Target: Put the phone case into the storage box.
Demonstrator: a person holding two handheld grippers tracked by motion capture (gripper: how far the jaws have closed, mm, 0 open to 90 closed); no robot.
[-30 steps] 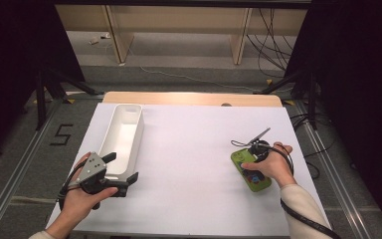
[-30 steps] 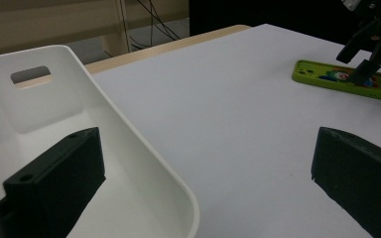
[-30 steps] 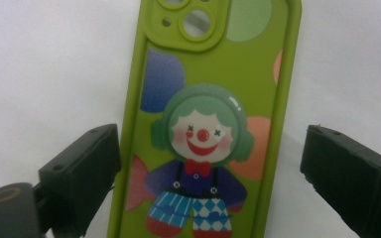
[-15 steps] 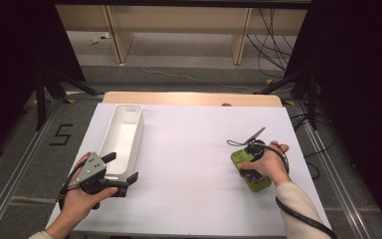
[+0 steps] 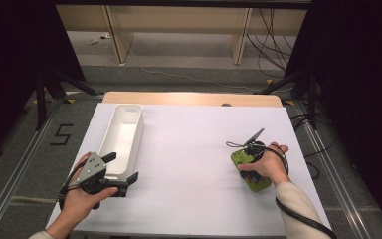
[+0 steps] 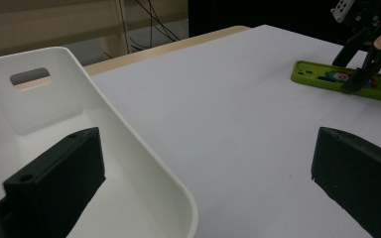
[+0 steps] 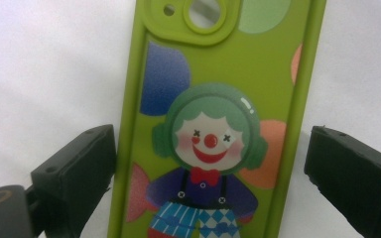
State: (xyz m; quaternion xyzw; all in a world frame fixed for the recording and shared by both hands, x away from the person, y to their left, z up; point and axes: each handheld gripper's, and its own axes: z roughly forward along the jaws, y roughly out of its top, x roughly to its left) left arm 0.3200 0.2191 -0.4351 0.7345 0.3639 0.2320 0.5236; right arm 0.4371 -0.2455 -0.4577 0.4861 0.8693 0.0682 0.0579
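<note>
A lime-green phone case (image 7: 218,99) with a clown picture lies flat on the white table, at the right in the high view (image 5: 256,182). My right gripper (image 7: 211,168) is open directly above it, one black jaw on each side of the case, with a small gap on the right side. The high view shows it (image 5: 247,160) under the person's right hand. My left gripper (image 5: 122,168) is open at the near end of a long white bin (image 5: 124,134). It (image 6: 198,163) straddles the bin's wall (image 6: 144,163), one jaw inside and one over the table.
The bin (image 6: 39,114) is empty and has a handle slot in its far end. A cable (image 5: 298,214) trails from the right gripper along the forearm. The table's wooden far edge (image 5: 194,98) borders a floor with cables and stands.
The right hand has shifted slightly over the phone case. The left gripper and the bin have not moved.
</note>
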